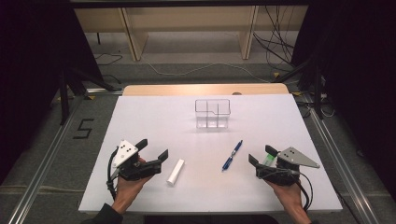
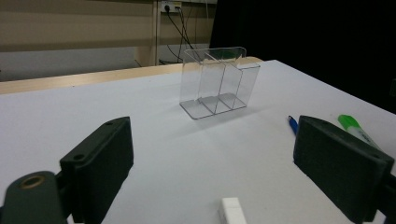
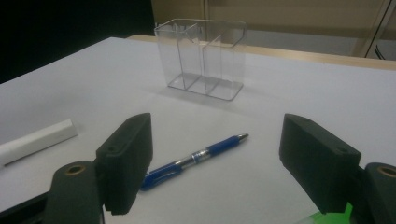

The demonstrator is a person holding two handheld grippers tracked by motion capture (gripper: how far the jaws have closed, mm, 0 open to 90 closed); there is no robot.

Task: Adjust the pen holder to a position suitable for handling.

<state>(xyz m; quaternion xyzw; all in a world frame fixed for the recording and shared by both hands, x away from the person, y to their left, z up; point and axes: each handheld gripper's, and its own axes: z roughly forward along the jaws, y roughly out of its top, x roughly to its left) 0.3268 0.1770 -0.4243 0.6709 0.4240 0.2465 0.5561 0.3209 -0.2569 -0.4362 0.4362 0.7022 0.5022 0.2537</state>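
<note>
Closest to us in the high view are our two hands at the near edge of the white table (image 1: 140, 112), each holding a black gripper. Our left gripper (image 1: 152, 151) has its jaws spread wide, and nothing is between them. In the left gripper view the two black jaws stand far apart with bare table in the gap. Just beside that gripper lies a small white stick (image 1: 175, 171), maybe a chalk or an eraser; we cannot tell which. It lies flat on the table, and the jaws do not touch it. Its end peeks up at the bottom of the left gripper view (image 2: 232, 210).

Our right gripper (image 1: 260, 157) is also open wide and holds nothing. A green marker (image 1: 268, 158) lies right by it, partly under it, and we cannot tell if they touch. In the right gripper view a bit of green shows low down by the right jaw (image 3: 334, 217).

A blue pen (image 1: 232, 155) lies flat on the table, near the right gripper and a little toward the middle. In the right gripper view the pen (image 3: 196, 156) lies in front of the open jaws, with its tip pointing away toward the far side.

Farther off, near the middle of the far half of the table, stands a clear plastic holder (image 1: 212, 113). It is upright, has walls inside that split it into compartments, and has nothing in it. It is well apart from both grippers, the pen and the white stick.
</note>
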